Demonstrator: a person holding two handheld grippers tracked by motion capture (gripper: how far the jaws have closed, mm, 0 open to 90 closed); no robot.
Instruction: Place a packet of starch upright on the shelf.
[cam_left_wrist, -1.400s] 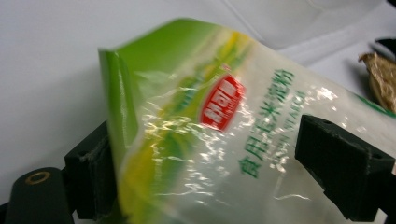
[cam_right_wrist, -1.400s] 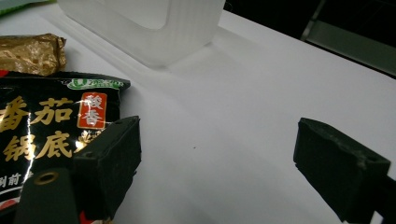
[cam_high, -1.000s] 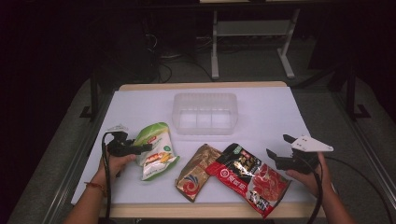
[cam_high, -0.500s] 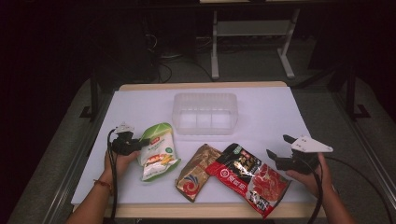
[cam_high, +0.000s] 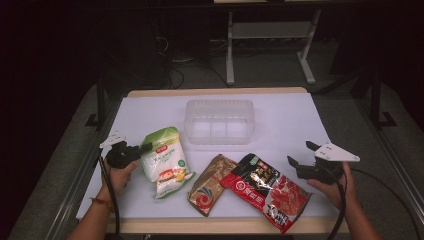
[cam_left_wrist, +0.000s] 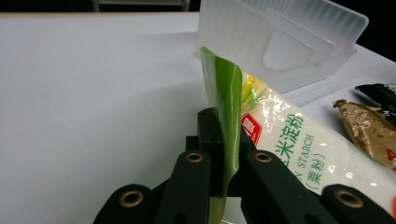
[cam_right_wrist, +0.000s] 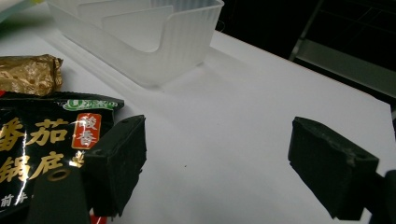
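Note:
A green and white starch bag (cam_high: 162, 160) (cam_left_wrist: 289, 144) lies at the table's left, its green top edge pulled upright. My left gripper (cam_high: 139, 150) (cam_left_wrist: 226, 144) has just been closing and is now shut on that edge, which stands pinched between the jaws. My right gripper (cam_high: 301, 153) (cam_right_wrist: 219, 163) hovers open at the right, just beside a red and black pouch (cam_high: 267, 187) (cam_right_wrist: 42, 140), with nothing between its fingers. A gold-brown pouch (cam_high: 210, 185) (cam_right_wrist: 28, 74) (cam_left_wrist: 369, 130) lies between the two bags.
A clear plastic bin (cam_high: 220, 102) (cam_left_wrist: 280, 37) (cam_right_wrist: 154, 46) with dividers stands at the table's middle back. Bare white tabletop (cam_high: 295, 120) stretches to its right. A metal stand (cam_high: 270, 35) is on the dark floor beyond the table.
The left gripper's jaws closed on the starch bag's top edge and rose a little, pulling that edge up. The right gripper stayed where it was.

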